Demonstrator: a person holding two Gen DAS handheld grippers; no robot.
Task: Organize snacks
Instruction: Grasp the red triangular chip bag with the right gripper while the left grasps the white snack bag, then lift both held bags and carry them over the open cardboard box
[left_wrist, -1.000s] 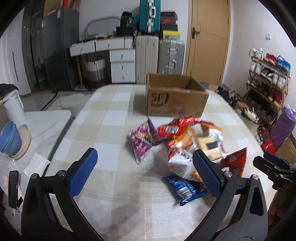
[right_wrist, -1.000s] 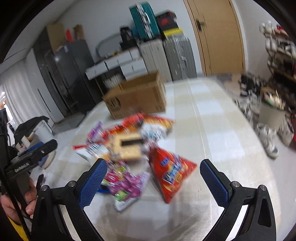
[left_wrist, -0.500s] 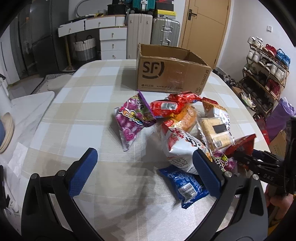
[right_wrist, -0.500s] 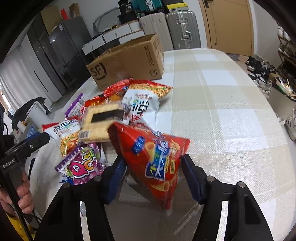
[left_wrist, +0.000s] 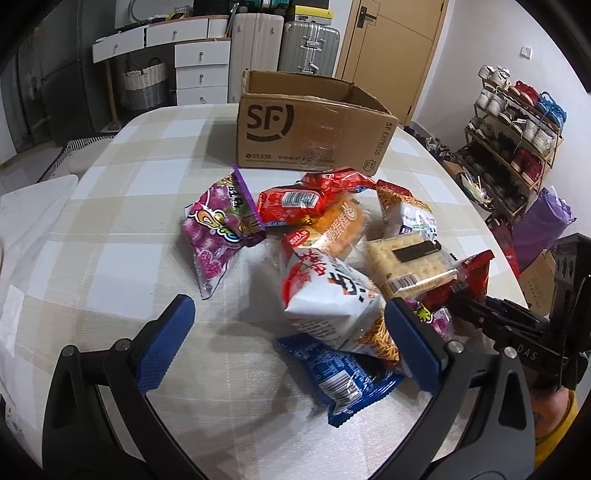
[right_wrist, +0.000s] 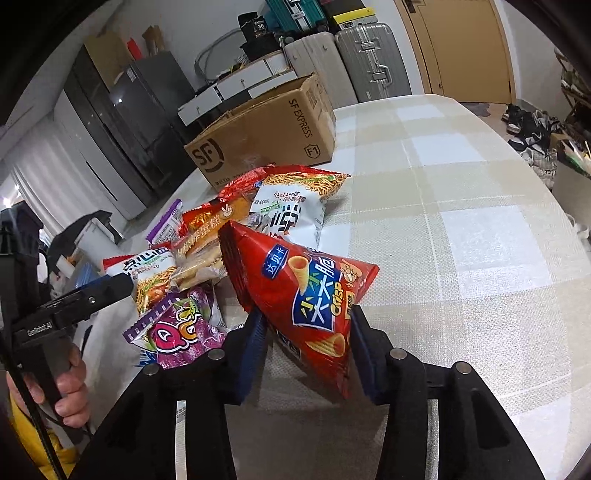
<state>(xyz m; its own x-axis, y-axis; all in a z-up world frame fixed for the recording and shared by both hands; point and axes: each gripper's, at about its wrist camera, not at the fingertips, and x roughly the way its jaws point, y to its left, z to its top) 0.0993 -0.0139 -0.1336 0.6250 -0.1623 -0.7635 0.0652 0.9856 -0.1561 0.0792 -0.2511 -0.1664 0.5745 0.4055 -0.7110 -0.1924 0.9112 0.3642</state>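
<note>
A pile of snack packets lies on the checked table in front of an open brown SF cardboard box, which also shows in the right wrist view. My right gripper is shut on a red crisp bag and holds it tilted just above the cloth; it shows from the side in the left wrist view. My left gripper is open over a white-and-red noodle snack bag and a blue packet. A purple candy bag lies left of the pile.
A cracker pack, an orange cake packet and a red packet lie in the pile. The checked tablecloth stretches right of the pile. Suitcases and drawers stand behind; a shoe rack stands right.
My right gripper has closed on the red crisp bag and raised it off the table. My left gripper has moved forward and lower toward the pile, still open.
</note>
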